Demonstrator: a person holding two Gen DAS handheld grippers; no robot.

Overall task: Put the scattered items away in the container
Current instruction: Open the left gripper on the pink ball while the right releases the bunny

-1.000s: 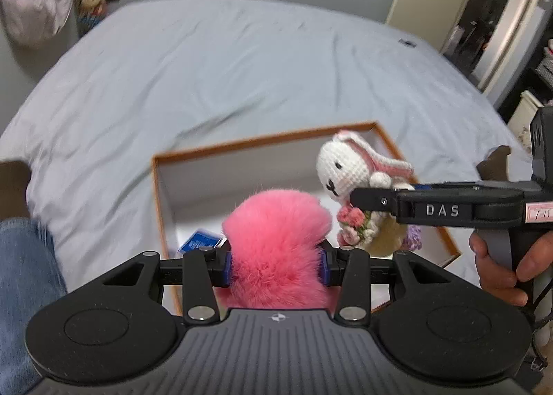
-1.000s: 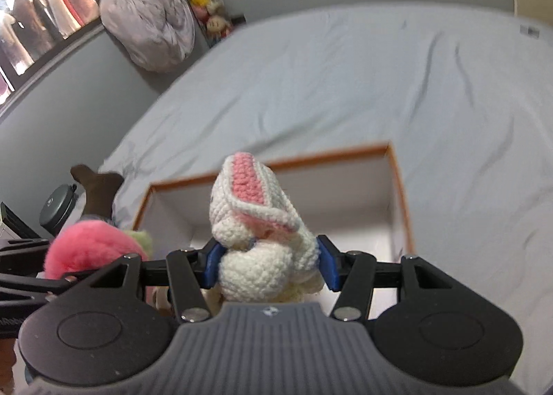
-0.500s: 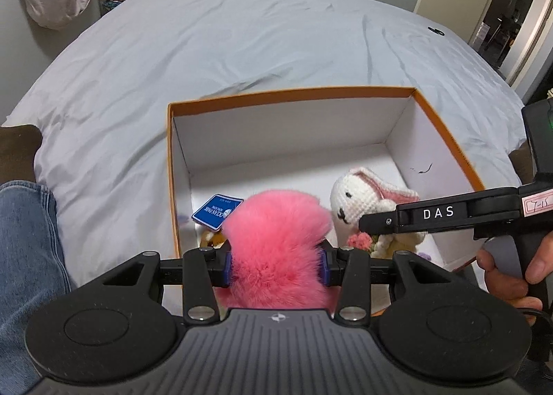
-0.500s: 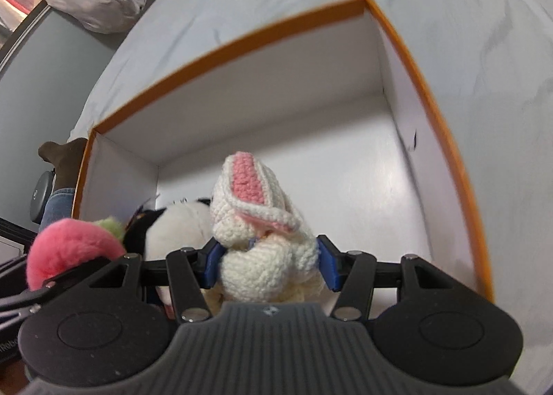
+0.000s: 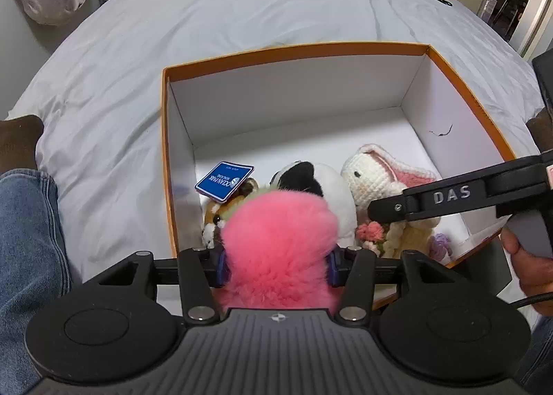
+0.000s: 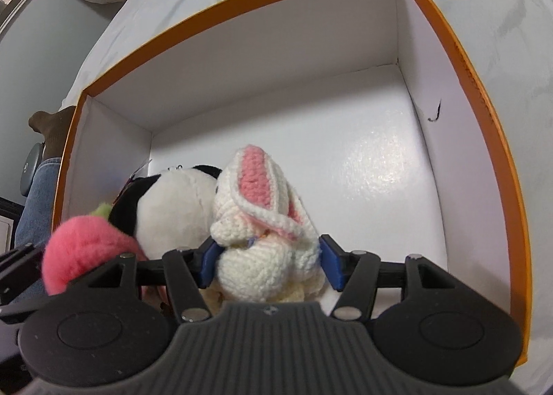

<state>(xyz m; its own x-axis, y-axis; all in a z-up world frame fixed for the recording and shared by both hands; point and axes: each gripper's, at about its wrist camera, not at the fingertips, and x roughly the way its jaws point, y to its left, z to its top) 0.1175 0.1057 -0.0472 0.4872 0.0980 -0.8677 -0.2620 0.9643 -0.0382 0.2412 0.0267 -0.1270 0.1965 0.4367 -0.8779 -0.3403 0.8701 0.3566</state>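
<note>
Box [image 6: 459,59] is under both toys, so I let my left claw [image 5: 276,265] and right claw [image 6: 266,263], both opening, spread wide off the pink fluffy toy [image 5: 280,243] and crochet bunny [image 6: 262,243] before lifting out.

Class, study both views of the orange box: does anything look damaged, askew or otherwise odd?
One flaw: a small dark squiggle, a scuff or tear, marks the white inner right wall of the orange box. I cannot tell which. The toys inside look intact.

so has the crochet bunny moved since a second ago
Yes. The crochet bunny has gone down into the orange box, whose walls now surround it; earlier it hung above the rim.
</note>
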